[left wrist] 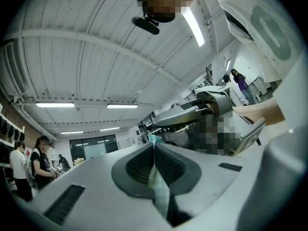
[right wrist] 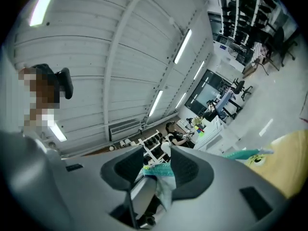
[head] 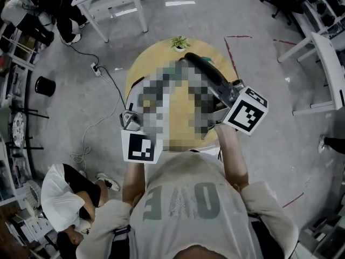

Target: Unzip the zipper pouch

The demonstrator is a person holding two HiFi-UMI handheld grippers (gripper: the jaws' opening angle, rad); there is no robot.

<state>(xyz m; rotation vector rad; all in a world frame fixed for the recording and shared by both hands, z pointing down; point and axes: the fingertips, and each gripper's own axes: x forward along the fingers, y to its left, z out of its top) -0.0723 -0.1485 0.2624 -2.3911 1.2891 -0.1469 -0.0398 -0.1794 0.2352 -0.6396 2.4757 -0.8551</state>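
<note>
Held over the round tabletop (head: 148, 63), apparently lifted clear of the wood: one pouch (right wrist: 163, 182), caught between two tools. Clamped in the left hand-held gripper (left wrist: 154, 160): a thin pale-green strip of its cloth, pads fully together on it. In the right hand-held gripper (right wrist: 159, 166), by contrast, jaws standing wide apart, with a teal-edged fold of the same cloth lying loose in the gap, pressed by neither pad, so no grip on that side. Judging from the head view, stretched lengthwise from one hand-held gripper to the other, left end anchored, right end merely sitting inside the open jaws. Patched over in that view, so no reading of the zip line itself. Straight ahead of the right hand-held gripper, then, and within its reach, making this the free hand for the job while the left serves as anchor. Likely next: closing the right on the slider and drawing along the long axis, away from the left. Cannot tell where the slider sits, nor how far the zip stands open. Counted: one pouch, two hand-held grippers, one plant (head: 179, 42) at the far rim of the tabletop.
</note>
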